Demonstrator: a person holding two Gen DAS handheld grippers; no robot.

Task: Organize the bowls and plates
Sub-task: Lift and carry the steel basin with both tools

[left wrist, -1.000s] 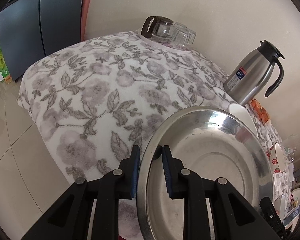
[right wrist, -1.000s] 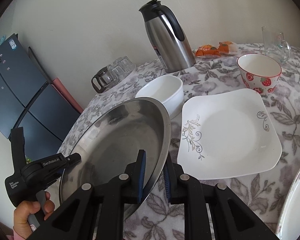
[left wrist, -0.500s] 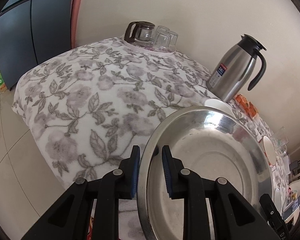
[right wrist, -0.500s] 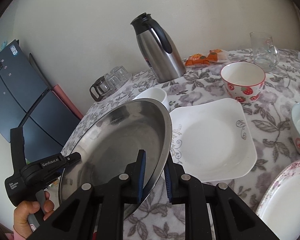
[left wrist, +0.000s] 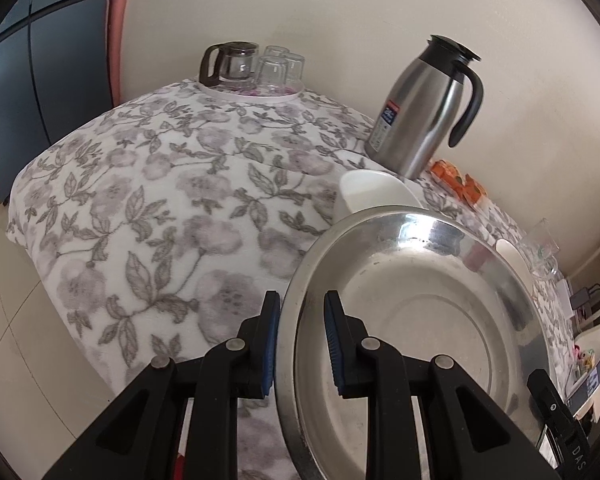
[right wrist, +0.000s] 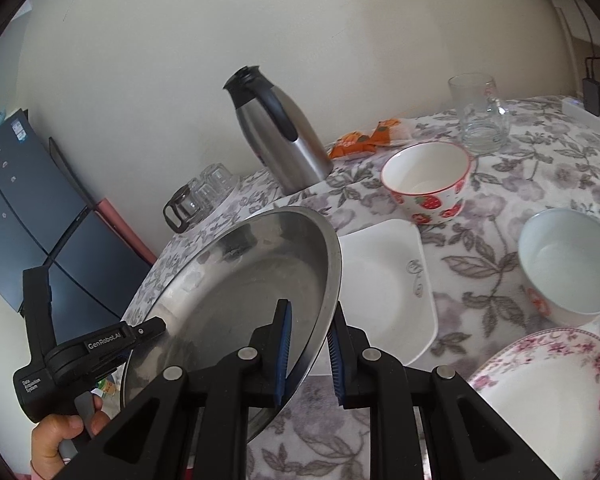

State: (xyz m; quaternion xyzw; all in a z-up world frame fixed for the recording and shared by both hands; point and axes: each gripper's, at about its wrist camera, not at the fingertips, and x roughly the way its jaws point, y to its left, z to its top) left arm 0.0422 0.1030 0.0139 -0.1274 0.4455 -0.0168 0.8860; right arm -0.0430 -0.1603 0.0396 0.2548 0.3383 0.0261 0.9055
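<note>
I read "GenRobot.AI" and "Data Acquisition System" in white on the body of the left tongs as seen from the right wrist view; the thermos carries a label whose print is too small to read. The steel plate is held tilted above the near edge of the table, pinched at two points on its rim: the left tongs grip one side, the right tongs grip the opposite side, blue pads pressed on the metal in both views. A hand holds the left unit's handle. Behind the steel plate, and partly hidden by it, lie one square white plate and one plain white bowl. Further right I count one strawberry bowl, one pale bowl with a red motif, and one floral-rimmed plate at the lower right. One glass mug stands near the wall, orange snack packets beside the thermos. At the far corner, one glass teapot stands with upturned glasses on a round tray; I cannot count them with certainty. A dark refrigerator stands beyond the table.
</note>
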